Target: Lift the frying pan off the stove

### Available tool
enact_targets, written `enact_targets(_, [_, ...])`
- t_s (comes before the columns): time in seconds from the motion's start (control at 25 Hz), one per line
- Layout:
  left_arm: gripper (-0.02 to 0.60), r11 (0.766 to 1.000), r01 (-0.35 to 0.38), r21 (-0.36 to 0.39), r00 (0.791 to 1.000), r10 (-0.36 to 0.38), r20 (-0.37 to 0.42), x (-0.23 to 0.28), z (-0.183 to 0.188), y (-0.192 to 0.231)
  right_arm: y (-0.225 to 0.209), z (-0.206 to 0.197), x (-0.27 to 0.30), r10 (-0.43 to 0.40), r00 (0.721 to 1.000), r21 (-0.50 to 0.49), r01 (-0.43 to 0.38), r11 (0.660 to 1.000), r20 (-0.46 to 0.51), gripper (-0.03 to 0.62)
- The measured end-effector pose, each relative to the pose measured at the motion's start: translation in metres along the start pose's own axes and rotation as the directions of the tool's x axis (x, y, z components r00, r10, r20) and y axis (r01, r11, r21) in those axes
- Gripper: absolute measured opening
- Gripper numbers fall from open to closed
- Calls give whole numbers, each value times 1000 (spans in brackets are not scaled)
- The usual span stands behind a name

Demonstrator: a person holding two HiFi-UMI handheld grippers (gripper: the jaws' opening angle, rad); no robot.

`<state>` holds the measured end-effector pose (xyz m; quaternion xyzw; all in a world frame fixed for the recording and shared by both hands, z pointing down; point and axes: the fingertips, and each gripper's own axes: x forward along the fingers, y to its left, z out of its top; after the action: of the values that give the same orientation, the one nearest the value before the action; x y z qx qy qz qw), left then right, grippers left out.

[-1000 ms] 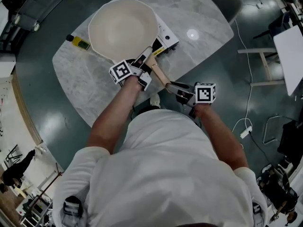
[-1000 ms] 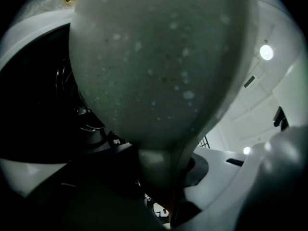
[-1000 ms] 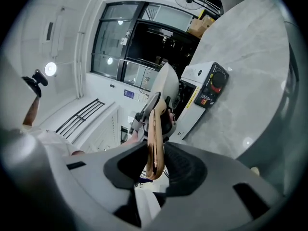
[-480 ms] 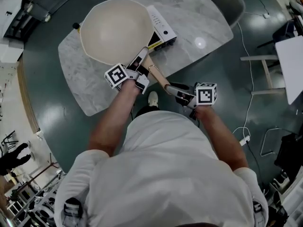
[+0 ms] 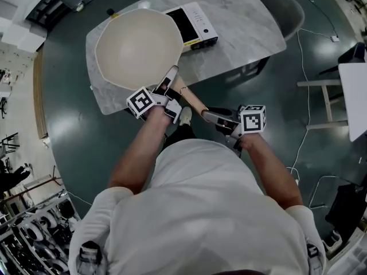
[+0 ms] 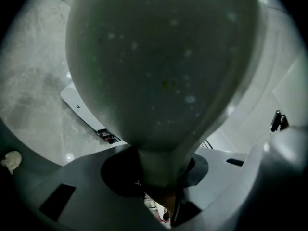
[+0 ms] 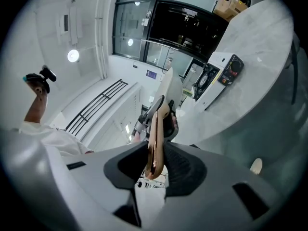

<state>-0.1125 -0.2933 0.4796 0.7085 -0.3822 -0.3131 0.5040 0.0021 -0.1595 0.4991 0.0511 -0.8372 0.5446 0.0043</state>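
Swung clear of the stove (image 5: 192,24), the frying pan (image 5: 137,47) now hangs over the table's (image 5: 246,22) left end, likely stiff and bowl-heavy, so the left gripper's (image 5: 166,87) jaws clamp its neck and the right gripper's (image 5: 211,116) jaws clamp the wooden handle (image 5: 192,99) end.

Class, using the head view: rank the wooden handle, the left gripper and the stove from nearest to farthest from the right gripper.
1. wooden handle, its end between the right gripper's jaws.
2. left gripper, to the left, clamped at the pan's neck.
3. stove, farthest, beyond the pan's right rim.
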Motion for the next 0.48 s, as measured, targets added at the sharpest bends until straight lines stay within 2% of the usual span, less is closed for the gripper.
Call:
enact_targets(0.2, [146, 999, -31, -19, 998, 32, 58, -47, -26, -10, 20, -41, -12, 37, 997, -5, -38, 999, -63, 110])
enact_targets(0.48, [146, 998, -61, -5, 991, 61, 122, -100, -47, -20, 41, -84, -18, 75, 989, -8, -77, 997, -130, 110])
